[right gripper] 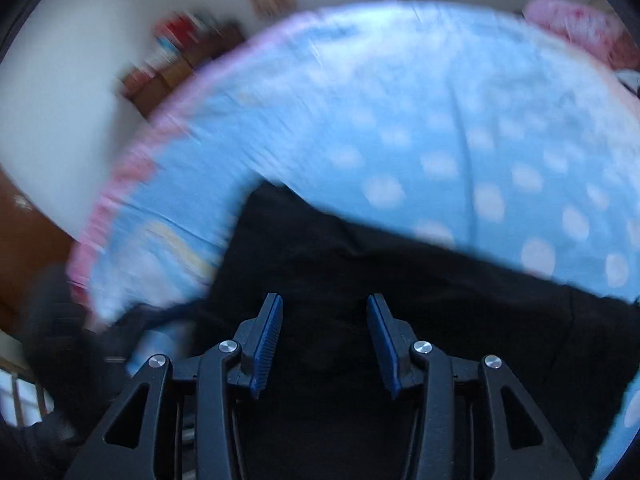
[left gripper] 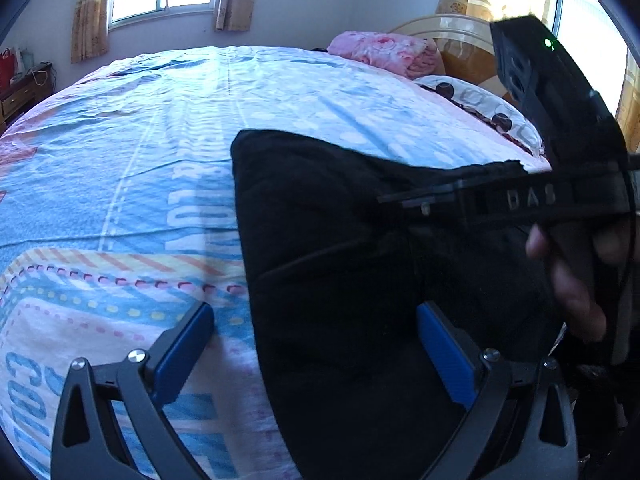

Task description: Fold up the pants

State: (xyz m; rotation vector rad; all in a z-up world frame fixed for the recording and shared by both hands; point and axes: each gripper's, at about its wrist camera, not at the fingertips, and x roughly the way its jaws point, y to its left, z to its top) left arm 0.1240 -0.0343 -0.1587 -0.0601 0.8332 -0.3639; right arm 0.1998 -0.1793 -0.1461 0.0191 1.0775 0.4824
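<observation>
Left wrist view shows the left gripper [left gripper: 316, 334] with its blue-padded fingers spread wide, one pad over the patterned bedsheet [left gripper: 132, 152] and the other over the black pants [left gripper: 332, 240], gripping nothing. Those pants lie flat on the bed toward the near right, their far edge straight across the blue polka-dot cloth. Across them reaches the right gripper [left gripper: 500, 200], seen side-on with a bare hand [left gripper: 568, 280] around its handle. A pink folded blanket [left gripper: 386, 52] and a spotted pillow [left gripper: 480, 104] sit by the headboard. Right wrist view, blurred by motion, shows the right gripper [right gripper: 324, 330] with its fingers apart above the dark cloth [right gripper: 360, 264], nothing between them.
</observation>
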